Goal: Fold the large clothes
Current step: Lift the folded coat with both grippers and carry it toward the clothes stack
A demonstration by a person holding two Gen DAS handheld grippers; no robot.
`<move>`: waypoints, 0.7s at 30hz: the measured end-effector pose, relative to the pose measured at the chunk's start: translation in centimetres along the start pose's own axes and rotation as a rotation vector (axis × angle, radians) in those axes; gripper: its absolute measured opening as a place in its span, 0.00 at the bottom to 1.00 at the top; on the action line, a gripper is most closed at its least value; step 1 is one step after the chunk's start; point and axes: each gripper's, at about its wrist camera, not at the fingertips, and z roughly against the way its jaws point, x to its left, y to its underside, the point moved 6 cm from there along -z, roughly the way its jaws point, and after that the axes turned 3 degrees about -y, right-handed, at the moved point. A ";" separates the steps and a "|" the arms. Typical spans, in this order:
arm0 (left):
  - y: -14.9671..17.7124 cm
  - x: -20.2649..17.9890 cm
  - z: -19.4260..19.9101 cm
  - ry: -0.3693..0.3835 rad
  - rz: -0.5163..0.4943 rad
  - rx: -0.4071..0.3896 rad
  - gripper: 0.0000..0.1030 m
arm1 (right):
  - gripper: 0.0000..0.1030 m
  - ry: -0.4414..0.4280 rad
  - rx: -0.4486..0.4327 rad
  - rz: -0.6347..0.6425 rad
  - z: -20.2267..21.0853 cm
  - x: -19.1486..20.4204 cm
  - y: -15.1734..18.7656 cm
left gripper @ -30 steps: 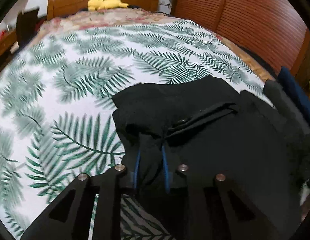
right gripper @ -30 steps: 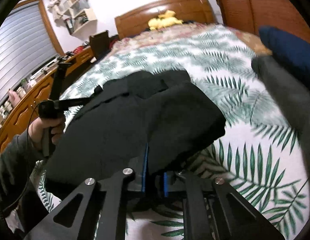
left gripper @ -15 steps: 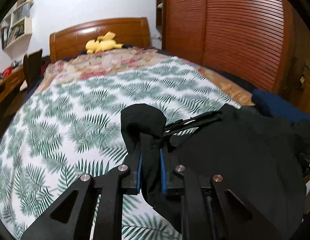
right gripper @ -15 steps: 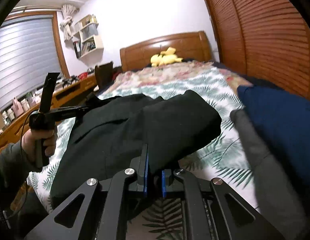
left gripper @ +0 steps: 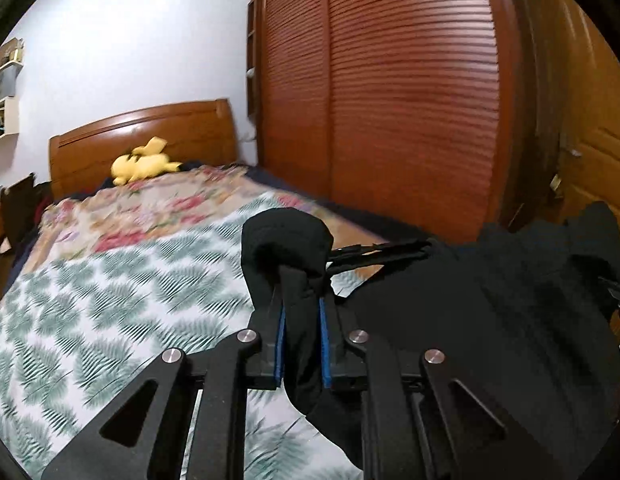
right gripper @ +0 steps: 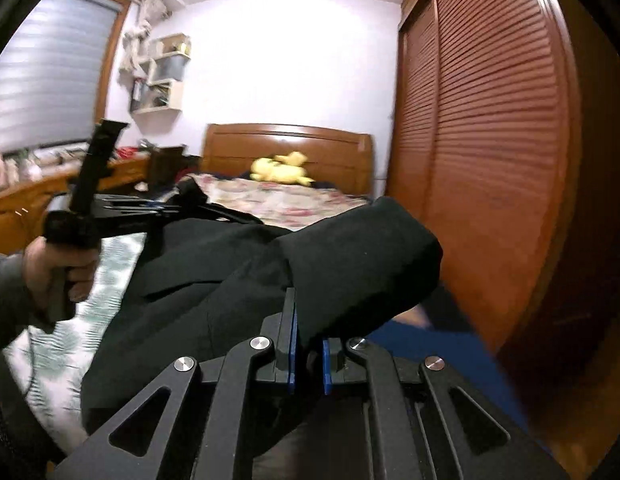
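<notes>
A large black garment (left gripper: 490, 320) hangs lifted between both grippers above the bed. My left gripper (left gripper: 301, 308) is shut on a bunched corner of it, and the cloth folds over the fingertips. My right gripper (right gripper: 307, 332) is shut on the opposite corner of the black garment (right gripper: 237, 280), which drapes down to the left. The left gripper and the hand that holds it also show in the right wrist view (right gripper: 85, 216), gripping the far end of the cloth.
The bed has a palm-leaf sheet (left gripper: 109, 300) and a floral cover (left gripper: 149, 208), with a yellow plush toy (left gripper: 143, 164) by the wooden headboard (left gripper: 141, 136). A slatted wooden wardrobe (left gripper: 410, 100) stands on the right. Blue cloth (right gripper: 430, 344) lies below the right gripper. A desk (right gripper: 21, 200) runs along the left wall.
Both grippers have risen and tilted up, lifting the black garment off the sheet. Both views have swung from the bed surface toward the headboard and wardrobe.
</notes>
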 end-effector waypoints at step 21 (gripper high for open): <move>-2.4 -19.0 -9.8 0.193 -0.173 0.070 0.14 | 0.10 0.374 0.164 -0.139 7.9 -5.0 6.2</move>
